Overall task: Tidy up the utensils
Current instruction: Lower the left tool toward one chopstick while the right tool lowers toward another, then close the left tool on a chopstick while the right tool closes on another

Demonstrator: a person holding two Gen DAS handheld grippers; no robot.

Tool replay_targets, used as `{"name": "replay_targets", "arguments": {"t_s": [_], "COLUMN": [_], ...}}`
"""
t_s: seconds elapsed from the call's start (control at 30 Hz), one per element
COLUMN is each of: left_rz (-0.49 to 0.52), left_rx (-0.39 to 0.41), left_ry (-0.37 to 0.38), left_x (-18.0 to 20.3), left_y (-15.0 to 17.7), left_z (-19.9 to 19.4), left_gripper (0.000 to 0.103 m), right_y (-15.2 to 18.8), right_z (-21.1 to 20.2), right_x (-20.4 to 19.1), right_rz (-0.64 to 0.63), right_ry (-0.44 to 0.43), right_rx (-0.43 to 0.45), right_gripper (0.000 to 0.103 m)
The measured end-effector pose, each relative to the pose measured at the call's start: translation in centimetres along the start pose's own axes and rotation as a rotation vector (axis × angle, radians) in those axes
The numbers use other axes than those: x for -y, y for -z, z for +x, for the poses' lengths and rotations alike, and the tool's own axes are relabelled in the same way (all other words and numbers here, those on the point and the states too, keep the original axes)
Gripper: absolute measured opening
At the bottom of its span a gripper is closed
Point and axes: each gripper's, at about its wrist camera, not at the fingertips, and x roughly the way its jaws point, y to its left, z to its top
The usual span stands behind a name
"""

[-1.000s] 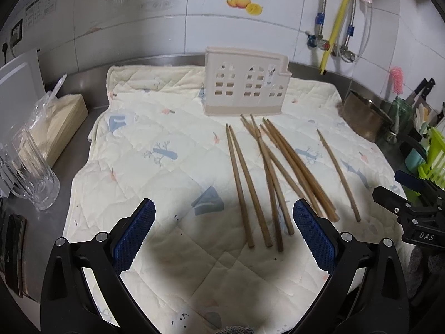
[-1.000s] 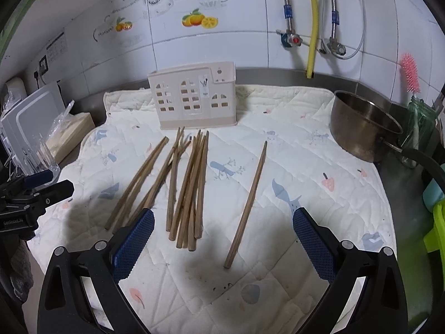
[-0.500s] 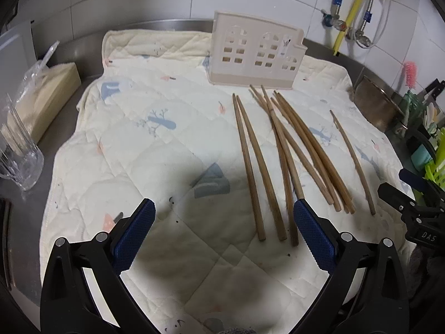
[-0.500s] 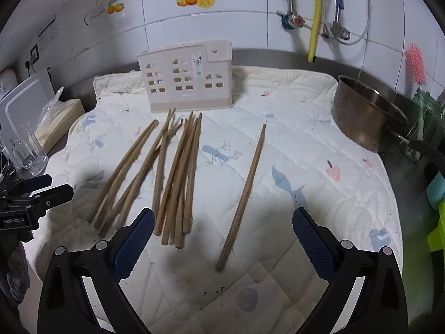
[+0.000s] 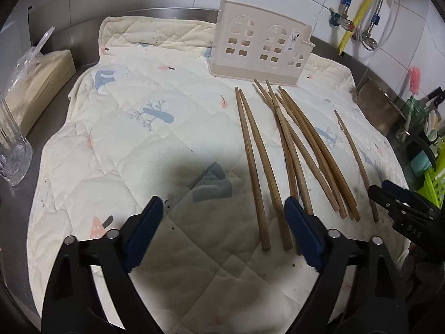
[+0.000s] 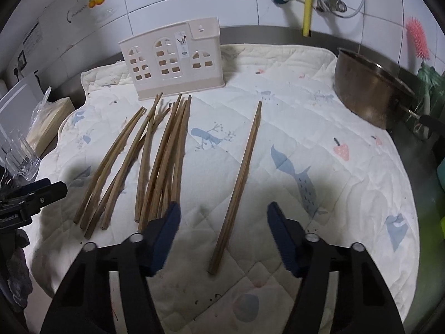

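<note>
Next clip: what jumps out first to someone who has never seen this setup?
The chopsticks fanned out on the quilted mat, with a lone chopstick apart to their right, lying between the open fingers of the right hand-held gripper. Behind them at the mat's far edge stands the house-shaped holder, and a metal pot sits at the right edge.

White tiled wall [image 6: 236,8] — steel counter [image 5: 83,32]

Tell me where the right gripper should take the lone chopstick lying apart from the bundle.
Grip the lone chopstick at its thick near end, coming down from above with the right gripper straddling it. It lies flat on the quilted mat, clear of the bundle, so nothing crowds either side.
</note>
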Motion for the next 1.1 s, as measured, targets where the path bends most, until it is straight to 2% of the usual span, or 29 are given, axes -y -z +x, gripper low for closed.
{"name": "replay_targets", "arguments": {"t_s": [0.13,0.4,0.67,0.83,0.93,1.1], "left_rz": [-0.006,0.001,0.007,0.005,-0.005,-0.025], "left_rx": [-0.007,-0.018,-0.032,-0.048,-0.053,-0.060], "left_ry": [0.024,0.079,0.118,0.124,0.117,0.100], "left_x": [0.0,0.4,1.0,1.4,1.5,1.5], "left_y": [0.0,0.0,-0.1,-0.2,-0.4,-0.8], "left_z": [0.4,1.0,1.4,2.1,2.5,3.4], "left_gripper": [0.071,0.058,0.036,0.032,0.030,0.019], "right_y": [0.0,0.0,0.2,0.2,0.4,0.4], "right_z": [0.4,1.5,2.0,1.9,1.8,1.8], "right_x": [-0.3,0.0,0.2,0.7,0.8,0.7], "right_rz": [-0.006,0.016,0.021,0.034,0.036,0.031], "right_ry": [0.013,0.023,0.048,0.051,0.047,0.049], "right_rx": [-0.003,-0.025,-0.032,-0.023,-0.021,-0.015], "right_gripper": [0.043,0.035,0.022,0.012,0.012,0.011]}}
